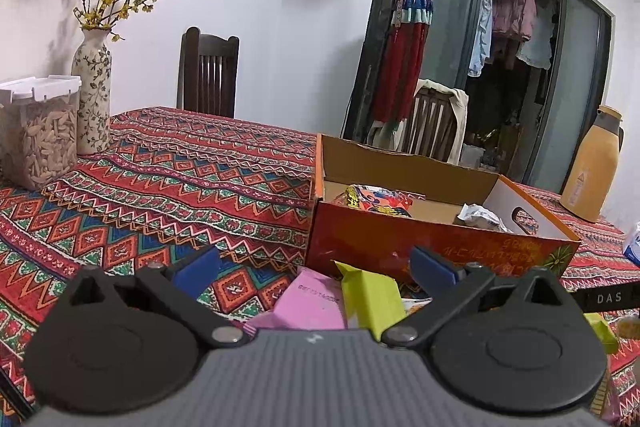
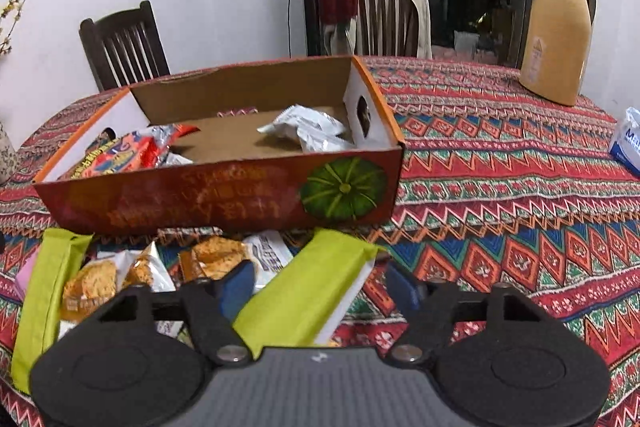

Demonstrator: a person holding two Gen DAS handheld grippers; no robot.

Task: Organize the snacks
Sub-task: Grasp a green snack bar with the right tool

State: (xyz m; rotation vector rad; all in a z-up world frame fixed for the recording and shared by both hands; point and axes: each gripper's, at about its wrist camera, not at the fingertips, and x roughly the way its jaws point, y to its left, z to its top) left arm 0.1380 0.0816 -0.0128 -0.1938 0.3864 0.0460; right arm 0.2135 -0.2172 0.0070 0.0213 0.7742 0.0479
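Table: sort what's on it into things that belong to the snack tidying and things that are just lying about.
Belongs to the job:
- cardboard box
- white packet and red packet already inside it
- green bars and cracker packs in front of the box
- pink packet

Just lying about:
- floral vase
- seed container
- yellow thermos
- tissue pack

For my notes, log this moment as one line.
left gripper: open, over pink packet | right gripper: open around lime-green packet, no grip | orange cardboard box: holds snacks
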